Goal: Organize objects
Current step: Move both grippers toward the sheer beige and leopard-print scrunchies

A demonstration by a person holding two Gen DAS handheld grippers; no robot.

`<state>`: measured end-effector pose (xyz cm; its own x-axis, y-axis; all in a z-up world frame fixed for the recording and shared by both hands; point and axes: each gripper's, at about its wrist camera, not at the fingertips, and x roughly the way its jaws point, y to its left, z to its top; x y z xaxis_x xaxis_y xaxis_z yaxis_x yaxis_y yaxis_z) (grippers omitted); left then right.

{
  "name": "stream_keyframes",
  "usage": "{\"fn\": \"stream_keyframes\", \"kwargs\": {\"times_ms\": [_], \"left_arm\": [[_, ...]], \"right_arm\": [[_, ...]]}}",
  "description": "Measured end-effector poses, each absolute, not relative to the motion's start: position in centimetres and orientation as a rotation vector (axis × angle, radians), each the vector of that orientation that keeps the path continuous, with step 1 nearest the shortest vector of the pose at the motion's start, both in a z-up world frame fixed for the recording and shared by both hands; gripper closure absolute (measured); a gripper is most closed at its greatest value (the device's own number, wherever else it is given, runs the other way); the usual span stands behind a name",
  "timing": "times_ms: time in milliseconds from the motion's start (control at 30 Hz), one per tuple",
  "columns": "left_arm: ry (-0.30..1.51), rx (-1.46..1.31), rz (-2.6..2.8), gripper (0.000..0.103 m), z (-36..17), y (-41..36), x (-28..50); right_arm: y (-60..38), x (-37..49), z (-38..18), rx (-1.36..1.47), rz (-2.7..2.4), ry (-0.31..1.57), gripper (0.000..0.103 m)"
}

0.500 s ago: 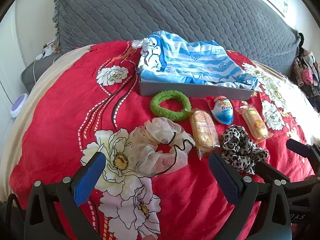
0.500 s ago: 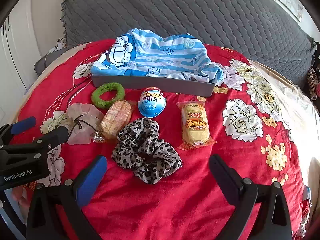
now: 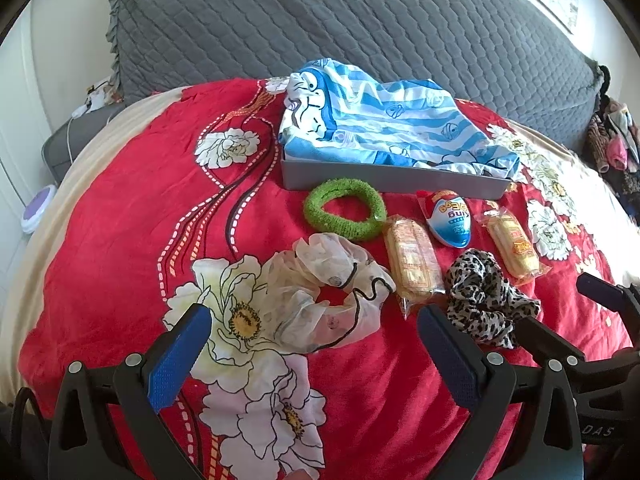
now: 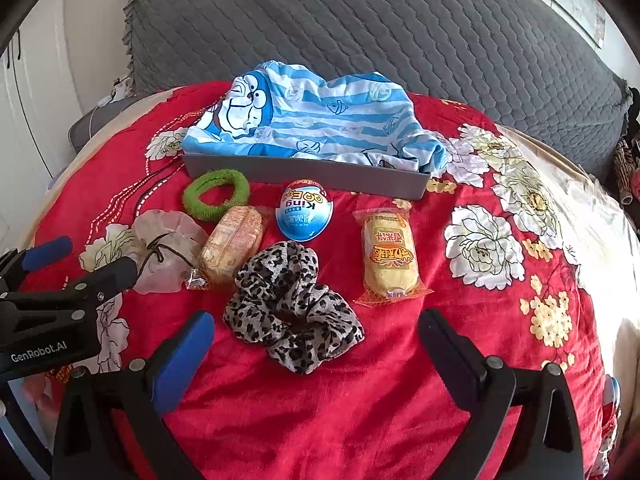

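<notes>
The left claw (image 3: 314, 340) is hovering released over the bed (image 3: 120, 208), with its fingers spread on both sides of the white scrunchie (image 3: 332, 292). The right claw (image 4: 316, 344) is also hanging released, just in front of the leopard scrunchie (image 4: 292, 304), and it is grasping nothing. The green scrunchie (image 3: 345, 214) is lying just in front of the gray tray (image 3: 392, 178), which is carrying a blue striped cloth (image 3: 384, 128). Between the green scrunchie and the leopard one, a wrapped cake (image 3: 414, 258) is lying beside the white scrunchie. The egg (image 4: 304, 208) is resting near the tray wall, and a second cake (image 4: 390, 256) is lying to its right, apart from it.
</notes>
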<state>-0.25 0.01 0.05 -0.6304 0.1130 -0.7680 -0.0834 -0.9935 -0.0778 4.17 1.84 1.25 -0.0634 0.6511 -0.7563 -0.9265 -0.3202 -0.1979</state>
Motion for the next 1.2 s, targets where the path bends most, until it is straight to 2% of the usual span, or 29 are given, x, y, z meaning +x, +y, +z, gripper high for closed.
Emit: {"fn": "stream_keyframes", "kwargs": {"times_ms": [967, 1000, 1200], "left_arm": [[-0.066, -1.382, 2.699, 0.000, -2.9, -0.8, -3.7], [-0.066, -1.386, 2.696, 0.000, -3.0, -0.8, -3.8], [-0.077, -1.418, 2.676, 0.000, -3.9, -1.0, -4.4]], "right_arm": [[4.3, 2.7, -1.6, -0.978, 1.553, 0.489, 0.001], [4.4, 2.7, -1.8, -0.943, 1.464, 0.543, 0.001], [4.9, 2.9, -2.6, -0.937, 1.458, 0.582, 0.001]]}}
